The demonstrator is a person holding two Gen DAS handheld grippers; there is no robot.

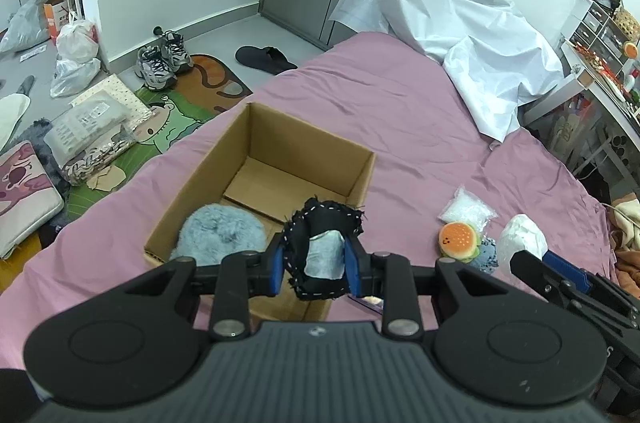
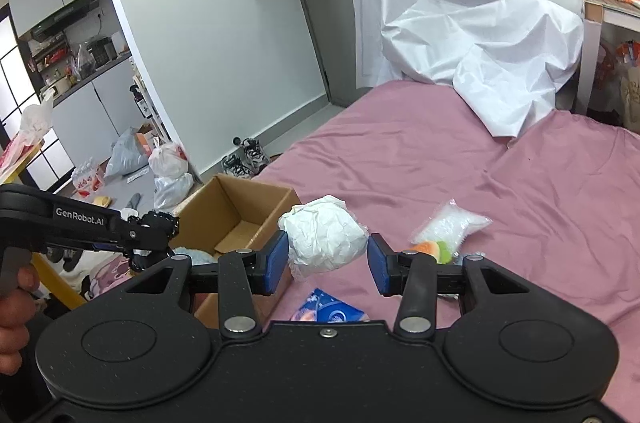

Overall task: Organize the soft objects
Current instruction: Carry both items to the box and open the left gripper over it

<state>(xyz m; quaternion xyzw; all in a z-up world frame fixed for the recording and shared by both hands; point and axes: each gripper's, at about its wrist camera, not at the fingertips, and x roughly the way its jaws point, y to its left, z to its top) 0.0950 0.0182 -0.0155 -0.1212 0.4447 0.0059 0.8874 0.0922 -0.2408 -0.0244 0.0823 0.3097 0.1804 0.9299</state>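
My left gripper (image 1: 314,261) is shut on a black stitched cloth bundle (image 1: 320,251) with a pale grey patch, held over the near right part of an open cardboard box (image 1: 362,179) on the pink bed. A fluffy blue-grey pad (image 1: 220,235) lies inside the box. My right gripper (image 2: 328,263) holds a crumpled white paper ball (image 2: 324,239) between its blue pads, just right of the box (image 2: 256,199). The ball also shows in the left wrist view (image 1: 522,235). A burger plush (image 1: 460,239) and a clear bag of white filling (image 1: 468,209) lie on the bed.
A blue packet (image 2: 332,311) lies on the bed under my right gripper. A white sheet (image 1: 452,15) covers a bulk at the bed's far end. Shoes (image 1: 162,59), bags and cushions lie on the floor to the left. A desk (image 1: 600,79) stands to the right.
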